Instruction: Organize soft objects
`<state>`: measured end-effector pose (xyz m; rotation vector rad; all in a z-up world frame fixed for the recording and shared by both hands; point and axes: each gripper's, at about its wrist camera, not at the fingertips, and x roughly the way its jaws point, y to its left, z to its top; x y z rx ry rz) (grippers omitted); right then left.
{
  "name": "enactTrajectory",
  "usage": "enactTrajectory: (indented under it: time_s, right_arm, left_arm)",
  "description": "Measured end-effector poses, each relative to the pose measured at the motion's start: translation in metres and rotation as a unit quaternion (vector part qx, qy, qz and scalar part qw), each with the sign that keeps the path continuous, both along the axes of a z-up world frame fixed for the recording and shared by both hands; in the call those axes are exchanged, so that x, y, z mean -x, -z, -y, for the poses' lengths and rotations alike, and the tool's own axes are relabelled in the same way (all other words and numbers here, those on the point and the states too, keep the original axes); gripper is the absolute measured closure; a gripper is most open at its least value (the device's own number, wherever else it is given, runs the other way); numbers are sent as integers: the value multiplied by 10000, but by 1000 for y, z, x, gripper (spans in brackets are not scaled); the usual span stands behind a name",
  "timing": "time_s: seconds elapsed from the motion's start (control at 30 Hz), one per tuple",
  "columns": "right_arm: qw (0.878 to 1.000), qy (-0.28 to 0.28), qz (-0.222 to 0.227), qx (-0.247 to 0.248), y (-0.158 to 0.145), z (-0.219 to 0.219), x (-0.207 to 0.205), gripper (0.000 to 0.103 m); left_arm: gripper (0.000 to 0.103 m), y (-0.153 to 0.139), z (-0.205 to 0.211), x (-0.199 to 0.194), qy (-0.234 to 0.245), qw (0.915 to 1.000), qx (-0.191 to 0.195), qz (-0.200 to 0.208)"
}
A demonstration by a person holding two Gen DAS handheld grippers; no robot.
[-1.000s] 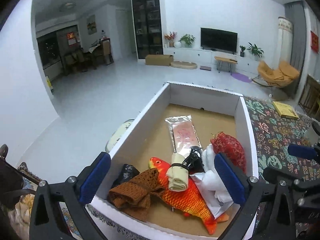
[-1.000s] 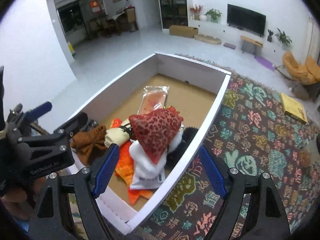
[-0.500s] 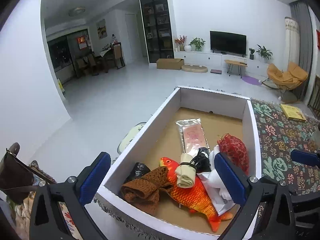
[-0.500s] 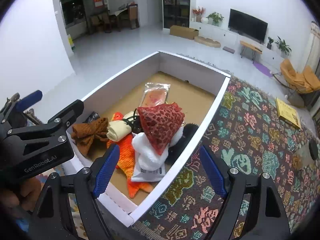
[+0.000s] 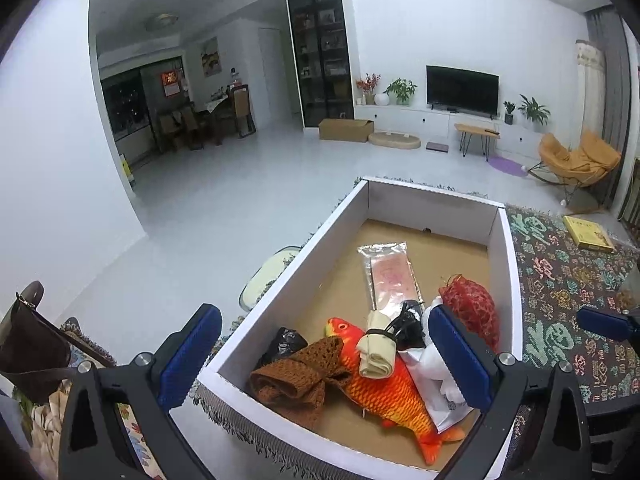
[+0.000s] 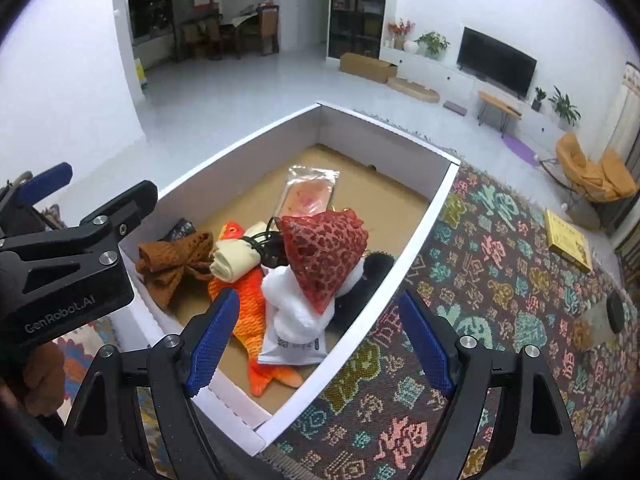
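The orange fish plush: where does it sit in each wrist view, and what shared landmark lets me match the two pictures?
Left wrist view: the orange fish plush lies lower centre, in the near end of the box, head up-left, tail lower right.
Right wrist view: the fish lies left of centre, partly under the white bundle.
Shared landmark: the cream roll lying across the fish.

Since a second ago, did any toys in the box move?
No. The orange plush fish, brown knitted cloth and red mesh pouch lie where they were in the white cardboard box. Both tools, left and right, stay open and empty, only tipping slightly.
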<state>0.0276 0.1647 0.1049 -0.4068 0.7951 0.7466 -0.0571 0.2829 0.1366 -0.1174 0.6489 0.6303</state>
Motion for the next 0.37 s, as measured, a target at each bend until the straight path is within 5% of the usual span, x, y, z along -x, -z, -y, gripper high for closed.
enactTrajectory:
  time_s: [0.37]
  right_arm:
    - [10000,-26,11,20,2,-2,2,19]
  left_arm:
    - [0,-1,-1,4,41,9996,264,72]
